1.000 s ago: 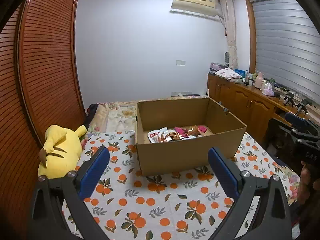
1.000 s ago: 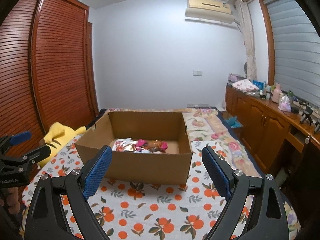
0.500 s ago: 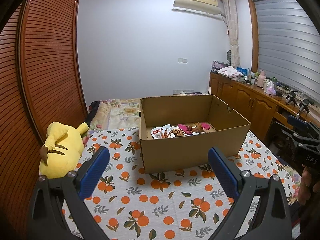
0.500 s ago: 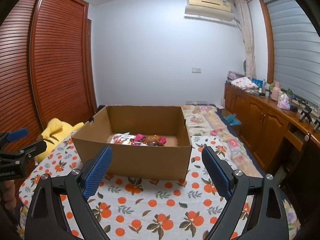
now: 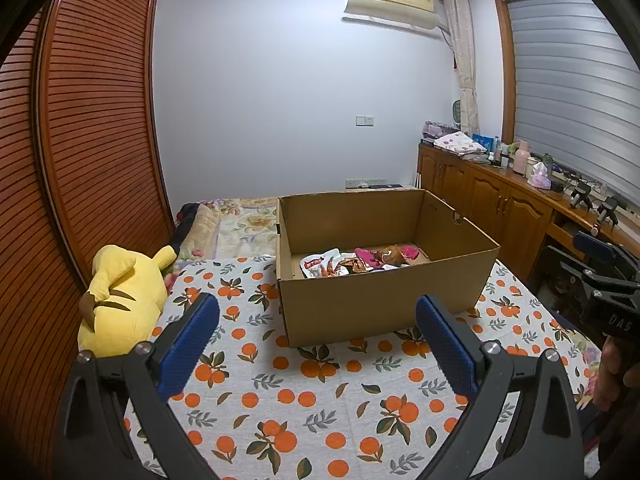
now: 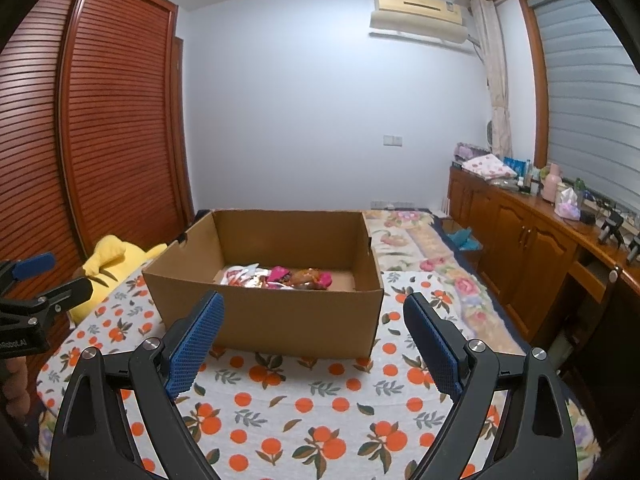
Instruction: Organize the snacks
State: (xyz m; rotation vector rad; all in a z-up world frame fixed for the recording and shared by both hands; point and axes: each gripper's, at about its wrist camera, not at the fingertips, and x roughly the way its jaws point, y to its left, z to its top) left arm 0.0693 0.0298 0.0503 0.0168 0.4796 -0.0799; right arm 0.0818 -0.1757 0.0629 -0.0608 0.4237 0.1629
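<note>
right claw (image 5: 612,300) body: "DAS" | left claw (image 6: 24,304) body: partial "Robot.AI"

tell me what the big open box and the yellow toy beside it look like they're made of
Big open brown box: looks like cardboard, matte, with thin raw-cut rims and a folded corner seam.
Yellow stuffed toy: apparently soft plush fabric, matte and rounded, slumped on the orange-print bedcover; the filling cannot be seen.

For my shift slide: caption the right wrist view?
Open right gripper faces a cardboard box of snack packets on an orange-print bedspread.
</note>
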